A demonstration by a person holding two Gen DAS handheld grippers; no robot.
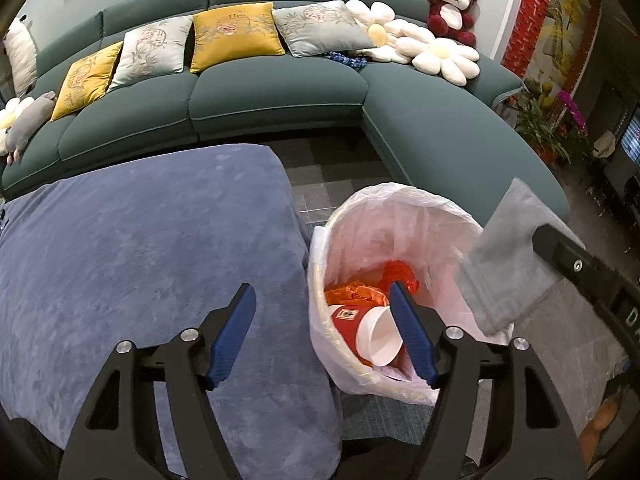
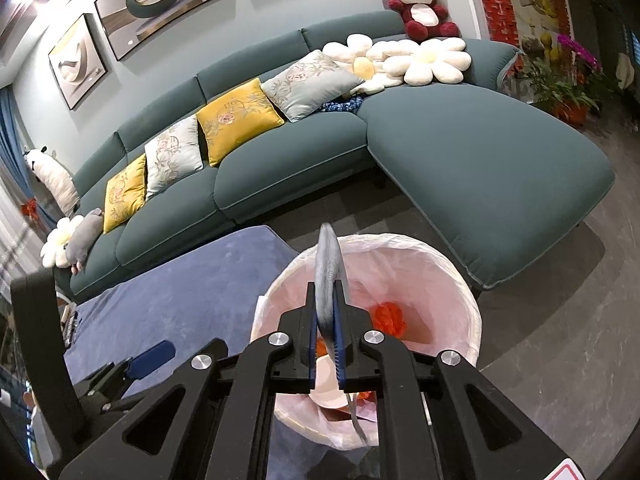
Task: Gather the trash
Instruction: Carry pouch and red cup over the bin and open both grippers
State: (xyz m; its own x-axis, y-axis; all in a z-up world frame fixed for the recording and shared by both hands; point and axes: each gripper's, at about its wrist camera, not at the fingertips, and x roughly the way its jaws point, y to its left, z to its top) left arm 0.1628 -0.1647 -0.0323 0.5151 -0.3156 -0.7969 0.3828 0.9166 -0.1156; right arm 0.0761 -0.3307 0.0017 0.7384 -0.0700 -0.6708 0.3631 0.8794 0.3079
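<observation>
A trash bin (image 1: 344, 216) lined with a white bag stands on the floor beside the table; it also shows in the right wrist view (image 2: 440, 264). Inside lie a red paper cup (image 1: 360, 332) and orange wrappers (image 1: 360, 292). My left gripper (image 1: 324, 300) is open and empty, above the table's edge and the bin's near rim. My right gripper (image 2: 325, 300) is shut on a grey cloth (image 2: 329, 264) and holds it over the bin. In the left wrist view the cloth (image 1: 504, 256) hangs at the bin's right rim.
A table covered with a blue cloth (image 1: 140, 260) lies left of the bin. A dark green corner sofa (image 1: 280, 92) with cushions and plush toys stands behind. Potted flowers (image 1: 548, 120) stand at the far right on the grey floor.
</observation>
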